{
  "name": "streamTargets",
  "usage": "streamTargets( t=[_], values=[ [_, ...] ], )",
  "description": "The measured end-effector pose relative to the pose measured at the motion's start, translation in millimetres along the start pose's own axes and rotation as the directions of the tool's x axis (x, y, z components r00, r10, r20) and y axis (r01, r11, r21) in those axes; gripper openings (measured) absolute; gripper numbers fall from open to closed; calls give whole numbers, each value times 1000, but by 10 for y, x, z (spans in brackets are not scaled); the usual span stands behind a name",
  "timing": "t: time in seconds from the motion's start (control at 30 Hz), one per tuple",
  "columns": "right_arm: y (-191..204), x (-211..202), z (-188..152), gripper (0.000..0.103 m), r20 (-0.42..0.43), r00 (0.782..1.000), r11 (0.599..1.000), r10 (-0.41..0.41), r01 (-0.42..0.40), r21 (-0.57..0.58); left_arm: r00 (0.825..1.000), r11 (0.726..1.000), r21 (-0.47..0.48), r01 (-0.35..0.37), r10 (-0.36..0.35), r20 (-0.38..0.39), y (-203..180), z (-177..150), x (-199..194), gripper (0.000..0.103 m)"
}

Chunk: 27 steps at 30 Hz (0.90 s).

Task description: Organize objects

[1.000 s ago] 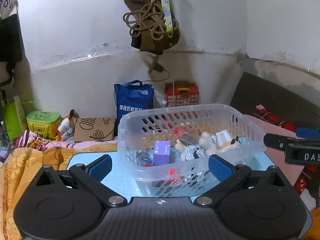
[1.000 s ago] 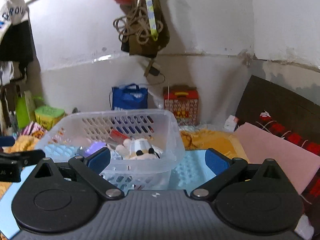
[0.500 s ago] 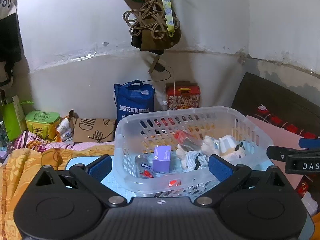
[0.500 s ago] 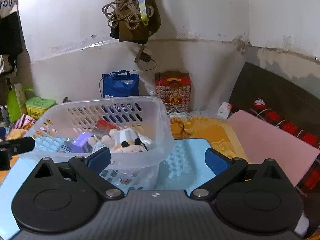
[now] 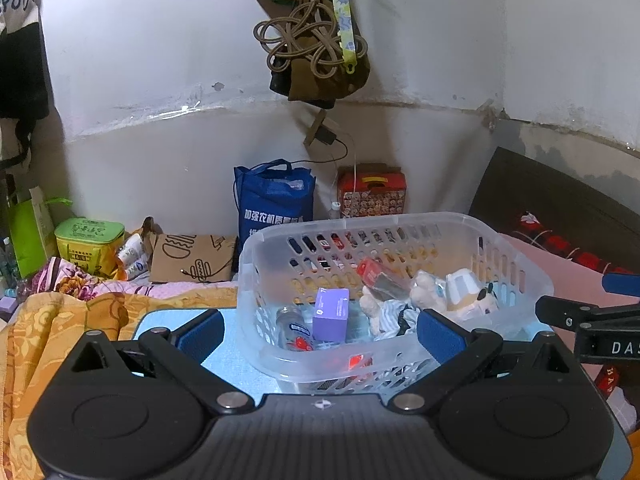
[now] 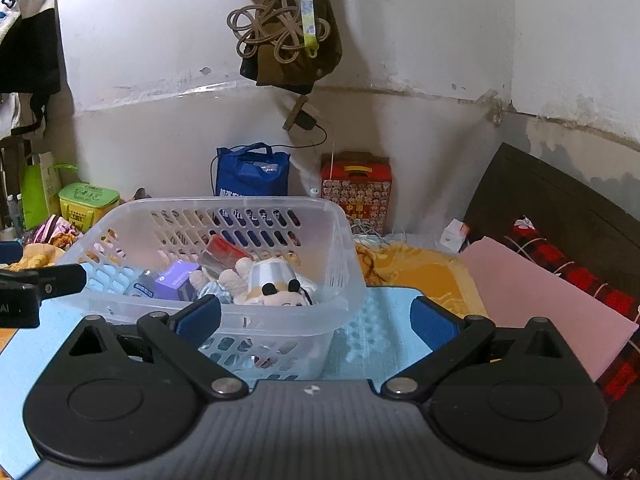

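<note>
Closer now, basket [image 5: 460, 220] fronts both spread hand-held grippers [image 5: 320, 330].

Basket [image 5: 516, 280] floor mostly hidden under its contents.

Perforated basket [image 5: 516, 276] on mat [image 5: 236, 364], which lies on bed blanket [image 5: 56, 320]. In basket: small bottle [image 5: 294, 330] at left, box [image 5: 331, 314] just right of it, flat packet [image 5: 380, 280] leaning behind centre, plush toy [image 5: 460, 292] at right, cloth [image 5: 394, 314] before the toy. Behind basket, against wall: tote bag [image 5: 274, 204] at left, carton [image 5: 372, 192] at right. Further left along wall: lidded tub [image 5: 90, 242], then cardboard piece [image 5: 192, 258] between tub and tote bag. Hanging on wall above: coiled cord [image 5: 308, 40]. Right of basket: headboard [image 6: 560, 208], folded sheet [image 6: 536, 296] before it.
</note>
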State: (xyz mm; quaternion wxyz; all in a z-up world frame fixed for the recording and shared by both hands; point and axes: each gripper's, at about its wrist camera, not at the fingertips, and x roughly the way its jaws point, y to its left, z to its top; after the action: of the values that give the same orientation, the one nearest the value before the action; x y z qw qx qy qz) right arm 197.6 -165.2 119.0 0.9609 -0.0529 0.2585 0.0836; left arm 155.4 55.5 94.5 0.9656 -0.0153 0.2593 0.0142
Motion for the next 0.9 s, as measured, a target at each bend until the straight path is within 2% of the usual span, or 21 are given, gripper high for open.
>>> streamTargets(
  t=[0.9],
  values=[
    [21,56,-41,103,-9,1000,1000,3,-3,11,1000,999,26,30,-30,-3,-74,-107,129,103]
  ],
)
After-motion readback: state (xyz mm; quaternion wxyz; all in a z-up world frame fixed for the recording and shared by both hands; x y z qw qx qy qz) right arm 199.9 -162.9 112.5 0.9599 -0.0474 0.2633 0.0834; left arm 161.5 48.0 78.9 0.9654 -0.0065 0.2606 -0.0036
